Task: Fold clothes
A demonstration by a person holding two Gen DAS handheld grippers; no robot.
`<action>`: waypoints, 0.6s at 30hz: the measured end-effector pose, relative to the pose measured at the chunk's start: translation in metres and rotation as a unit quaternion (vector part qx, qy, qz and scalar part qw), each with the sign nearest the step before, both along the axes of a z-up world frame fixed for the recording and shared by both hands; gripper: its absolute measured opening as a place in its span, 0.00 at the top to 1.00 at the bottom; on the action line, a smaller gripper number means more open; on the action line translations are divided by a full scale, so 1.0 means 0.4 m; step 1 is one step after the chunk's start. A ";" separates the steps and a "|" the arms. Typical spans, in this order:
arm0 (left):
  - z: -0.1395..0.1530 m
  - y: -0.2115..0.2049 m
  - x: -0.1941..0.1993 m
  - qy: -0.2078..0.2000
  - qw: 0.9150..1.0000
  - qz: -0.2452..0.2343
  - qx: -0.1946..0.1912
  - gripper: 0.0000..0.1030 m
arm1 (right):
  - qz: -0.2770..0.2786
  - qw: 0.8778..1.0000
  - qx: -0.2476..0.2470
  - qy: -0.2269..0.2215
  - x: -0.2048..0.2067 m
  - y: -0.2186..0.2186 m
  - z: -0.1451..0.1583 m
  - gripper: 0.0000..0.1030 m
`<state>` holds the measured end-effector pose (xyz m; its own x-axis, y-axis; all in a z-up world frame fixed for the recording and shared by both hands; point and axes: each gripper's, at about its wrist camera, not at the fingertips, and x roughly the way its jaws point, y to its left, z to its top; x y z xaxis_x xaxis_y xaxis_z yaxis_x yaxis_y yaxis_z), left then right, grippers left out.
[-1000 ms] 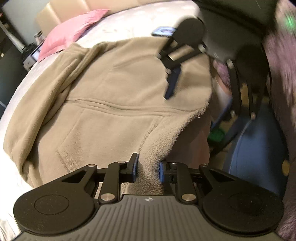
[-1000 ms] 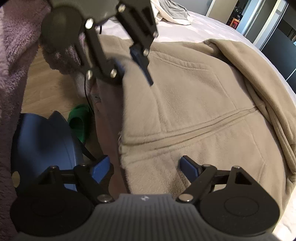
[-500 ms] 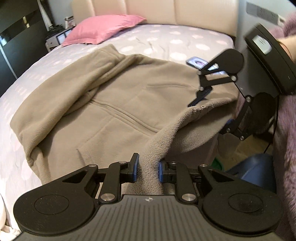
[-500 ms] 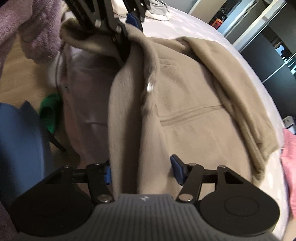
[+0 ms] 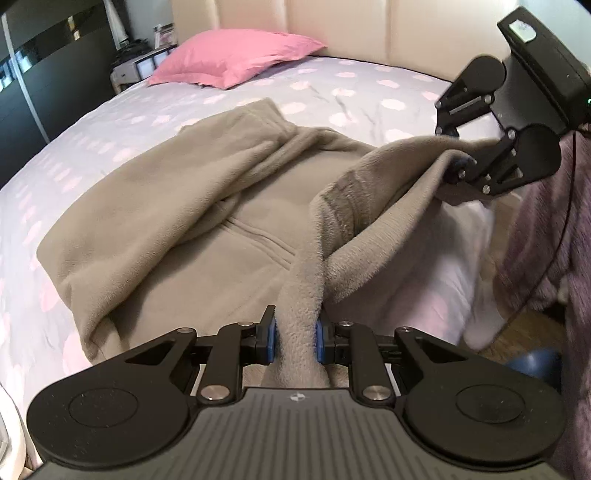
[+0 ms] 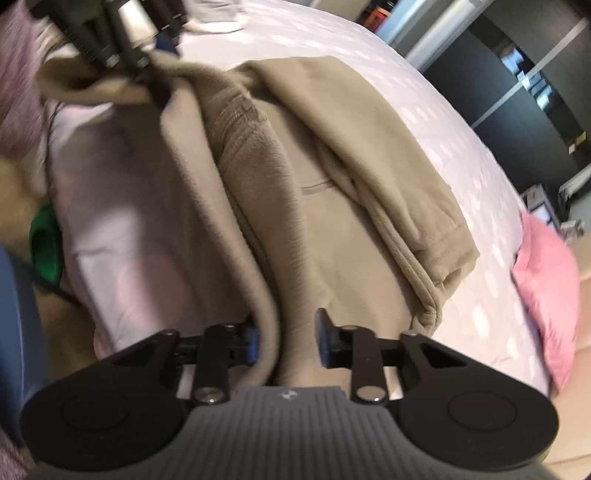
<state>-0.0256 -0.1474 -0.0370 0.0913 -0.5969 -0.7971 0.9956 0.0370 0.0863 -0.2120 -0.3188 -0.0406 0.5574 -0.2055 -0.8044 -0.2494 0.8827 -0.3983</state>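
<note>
A beige fleece jacket (image 5: pixel 192 206) lies spread on the bed (image 5: pixel 74 155), whose sheet is pale with pink spots. Most of the jacket rests flat toward the middle of the bed, with one part folded over itself toward the side nearer the dark wardrobe (image 5: pixel 44 85). The jacket's hem along the near edge of the bed is lifted off the sheet and stretched between the two grippers.

The left gripper (image 5: pixel 295 341) has its jaws clenched on a thick fold of that hem, the blue pads (image 5: pixel 270 341) pressing the fleece from both sides. The right gripper (image 6: pixel 284 341) sits at the other end of the lifted edge; its jaws are closing with a fold of the jacket between them. In the right wrist view the fleece lies against the left pad (image 6: pixel 253 341), while a gap shows beside the right one; in the left wrist view the same gripper (image 5: pixel 458 162) appears wrapped in fleece near the corner of the bed.

A pink pillow (image 5: pixel 232 55) lies at the head of the bed, against the cream padded headboard (image 5: pixel 332 26). No containers can be made out. Below the near edge, on the floor, a green object (image 6: pixel 44 243) is visible but too blurred to identify. A fuzzy purple sleeve (image 5: pixel 554 240) shows at the side.
</note>
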 end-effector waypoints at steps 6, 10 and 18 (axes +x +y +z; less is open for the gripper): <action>-0.014 -0.060 0.088 0.010 0.999 0.047 0.004 0.75 | -0.043 0.998 0.043 0.017 0.143 -0.111 -0.042 0.74; -0.004 -0.077 0.146 -0.007 0.995 0.098 -0.003 0.73 | -0.070 0.996 0.054 0.023 0.216 -0.170 -0.069 0.49; 0.047 -0.038 0.263 -0.020 0.975 0.215 -0.048 0.65 | -0.100 0.993 0.054 0.021 0.282 -0.223 -0.079 0.35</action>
